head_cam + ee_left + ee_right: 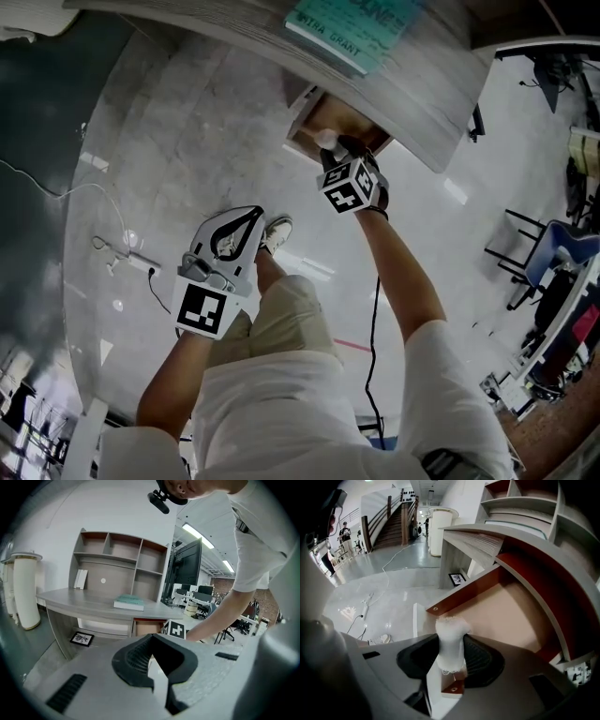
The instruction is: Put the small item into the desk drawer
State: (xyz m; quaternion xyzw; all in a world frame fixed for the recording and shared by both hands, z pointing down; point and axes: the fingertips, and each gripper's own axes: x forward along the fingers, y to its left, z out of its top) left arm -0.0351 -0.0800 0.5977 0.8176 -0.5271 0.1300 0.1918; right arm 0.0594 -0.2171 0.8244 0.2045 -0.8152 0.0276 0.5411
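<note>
The small item point(451, 644) is a white fluffy piece, standing upright between the black pads of my right gripper point(451, 638), which is shut on it. It hangs over the open desk drawer point(506, 613), whose inside is tan with red-brown walls. In the head view the right gripper point(334, 148) reaches into that drawer point(323, 122) under the grey desk top point(412, 84), and the item point(326, 140) shows white at its tip. My left gripper point(255, 217) stays back by the person's leg. Its pads point(151, 639) meet at the tip with nothing between them.
A teal book point(129, 603) lies on the desk point(84, 603), below a shelf hutch point(122, 555). A framed picture point(82, 638) leans under the desk. A white cylinder point(26, 590) stands at the left. Cables and a power strip point(131, 255) lie on the floor.
</note>
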